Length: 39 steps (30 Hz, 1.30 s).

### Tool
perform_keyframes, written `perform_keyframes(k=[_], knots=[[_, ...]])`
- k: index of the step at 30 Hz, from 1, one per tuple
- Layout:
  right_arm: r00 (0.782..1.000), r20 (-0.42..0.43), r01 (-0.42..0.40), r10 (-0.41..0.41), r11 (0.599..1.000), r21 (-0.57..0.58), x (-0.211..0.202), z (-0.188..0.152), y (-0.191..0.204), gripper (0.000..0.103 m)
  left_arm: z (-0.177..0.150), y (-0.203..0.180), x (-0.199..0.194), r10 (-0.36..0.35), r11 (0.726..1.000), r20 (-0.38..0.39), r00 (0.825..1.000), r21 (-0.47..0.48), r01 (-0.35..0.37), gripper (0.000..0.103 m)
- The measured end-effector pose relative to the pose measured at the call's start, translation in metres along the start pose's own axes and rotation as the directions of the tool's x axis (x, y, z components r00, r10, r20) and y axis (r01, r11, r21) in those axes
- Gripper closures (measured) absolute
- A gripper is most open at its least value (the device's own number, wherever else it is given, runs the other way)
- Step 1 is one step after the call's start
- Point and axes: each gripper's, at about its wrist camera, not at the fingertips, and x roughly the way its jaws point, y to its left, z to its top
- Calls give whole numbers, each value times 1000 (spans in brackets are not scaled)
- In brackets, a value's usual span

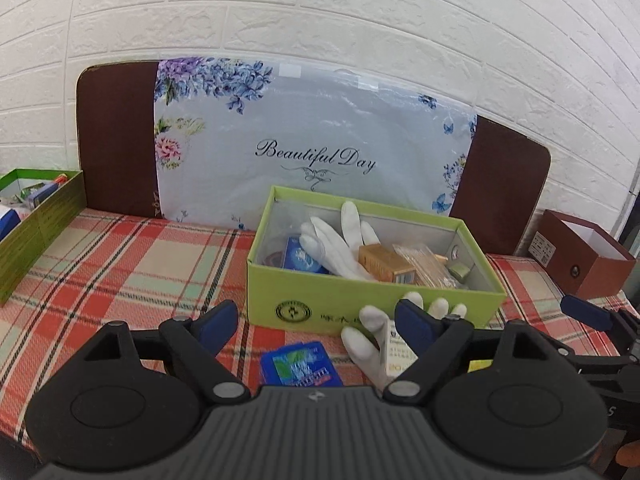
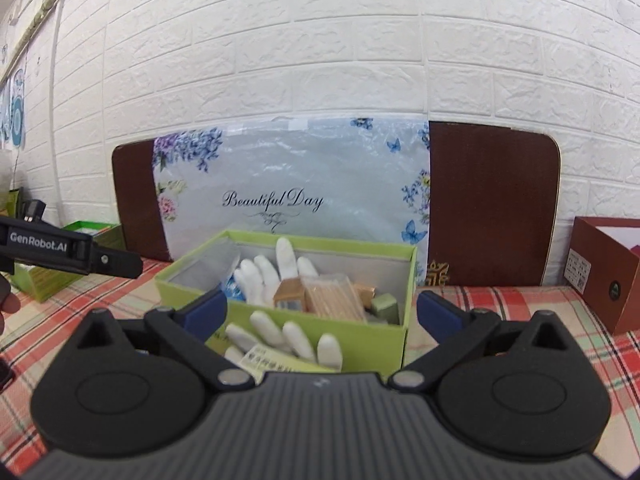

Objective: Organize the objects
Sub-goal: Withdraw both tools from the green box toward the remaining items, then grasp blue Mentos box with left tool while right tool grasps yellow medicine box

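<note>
A lime green box stands open on the plaid cloth. Inside it lie a white glove, a gold carton, a clear packet of sticks and a blue packet. In front of the box a second white glove rests on the cloth with a white and yellow carton against it. A blue sachet lies to the left of that glove. My left gripper is open over the sachet and glove. My right gripper is open, nothing gripped.
A floral pillow leans on a brown board against the white brick wall. Another green box with items stands at the left. A brown box stands at the right.
</note>
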Motion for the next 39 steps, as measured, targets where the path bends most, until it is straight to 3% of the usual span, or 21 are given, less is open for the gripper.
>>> perform_keyframes(k=[10, 15, 21, 26, 30, 34, 39], knots=[[991, -135, -14, 26, 996, 89, -3, -56, 1, 0, -68, 9, -11, 13, 998, -93, 996, -62, -19, 14], [982, -183, -22, 43, 993, 117, 19, -67, -1, 0, -70, 17, -7, 48, 995, -113, 992, -77, -57, 14], [978, -196, -52, 71, 994, 99, 40, -69, 4, 0, -60, 16, 4, 47, 996, -96, 994, -74, -54, 14], [973, -182, -132, 143, 988, 75, 37, -71, 16, 0, -54, 13, 20, 44, 996, -98, 994, -75, -51, 14], [934, -187, -297, 306, 952, 75, 24, -72, 21, 2, -48, 11, 28, 48, 996, -95, 994, -68, -55, 14], [965, -160, -213, 210, 977, -4, 25, -67, 19, 2, -47, 11, 34, 55, 997, -100, 993, -56, -61, 14], [962, -194, -201, 192, 979, -27, 45, -64, 20, 2, -48, 10, 42, 61, 997, -111, 992, -48, -67, 14]])
